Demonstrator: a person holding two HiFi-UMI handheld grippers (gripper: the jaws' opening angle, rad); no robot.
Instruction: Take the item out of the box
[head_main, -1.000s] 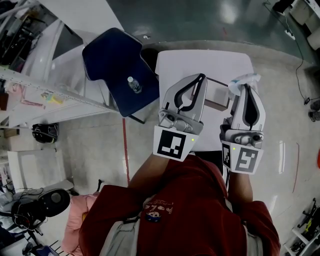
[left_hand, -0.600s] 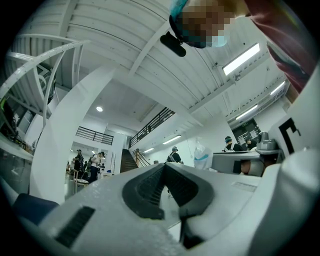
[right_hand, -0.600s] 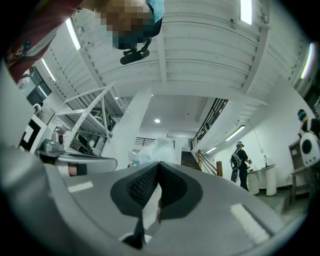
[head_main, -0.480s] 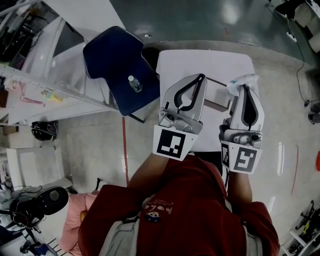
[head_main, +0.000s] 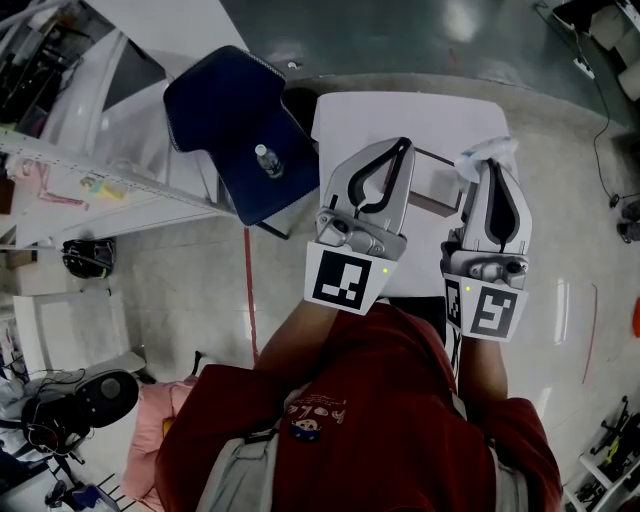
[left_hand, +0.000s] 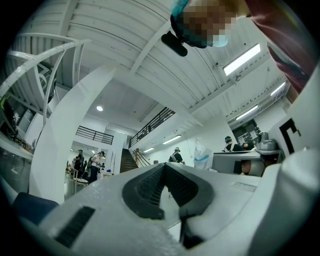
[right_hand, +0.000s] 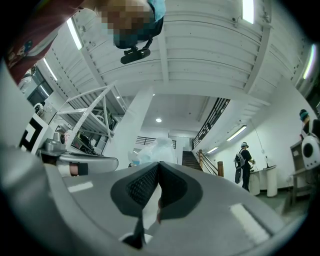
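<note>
White table, box between the grippers, right gripper clamped on a crumpled bag jutting past its tips along the jaws, left gripper closed, empty.

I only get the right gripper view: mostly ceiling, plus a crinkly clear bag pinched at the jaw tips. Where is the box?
Observer: The head view shows a brown cardboard box on a white table. It lies between the left gripper and the right gripper, which pinches your crinkly clear plastic bag.
Operator: Is the other gripper holding anything?
Observer: No. Its own view shows the jaws shut together with nothing between them.
Operator: Anything else around?
Observer: A dark blue chair stands at the table's left, with a small clear bottle on its seat.
</note>
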